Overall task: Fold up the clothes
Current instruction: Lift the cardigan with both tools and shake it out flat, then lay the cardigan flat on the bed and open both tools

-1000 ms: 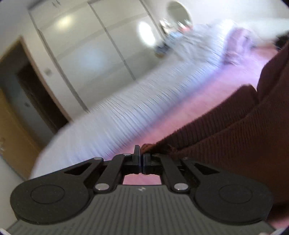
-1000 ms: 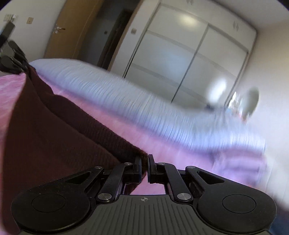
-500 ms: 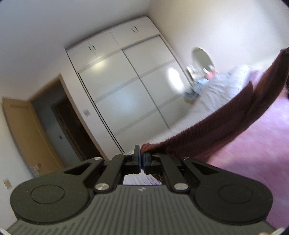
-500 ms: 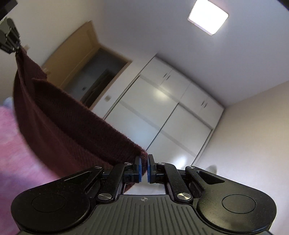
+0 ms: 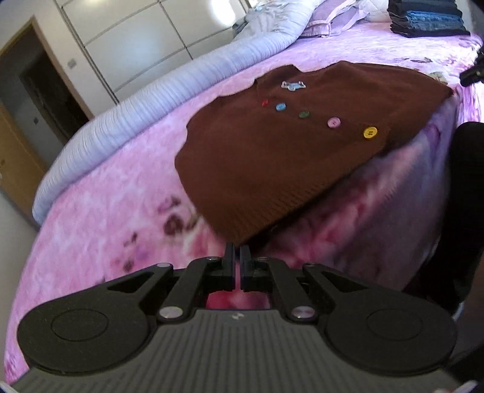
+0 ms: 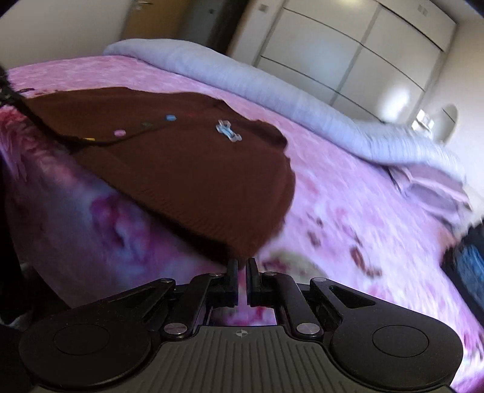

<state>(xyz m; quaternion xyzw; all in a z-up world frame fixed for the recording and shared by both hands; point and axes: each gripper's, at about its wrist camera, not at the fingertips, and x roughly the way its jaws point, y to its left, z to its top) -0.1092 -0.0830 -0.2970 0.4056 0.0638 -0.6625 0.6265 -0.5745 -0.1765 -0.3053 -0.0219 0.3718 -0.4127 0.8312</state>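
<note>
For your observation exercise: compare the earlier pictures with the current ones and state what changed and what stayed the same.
The brown cardigan, held up in the air half a second ago, now lies spread on the pink bedspread, buttons up. The left gripper and right gripper came down with it and stay shut on its hem corners.

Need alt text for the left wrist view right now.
A brown cardigan with coloured buttons lies spread on a pink bed cover, one hem corner pinched in the shut left gripper. A folded stack of clothes sits far behind.
</note>
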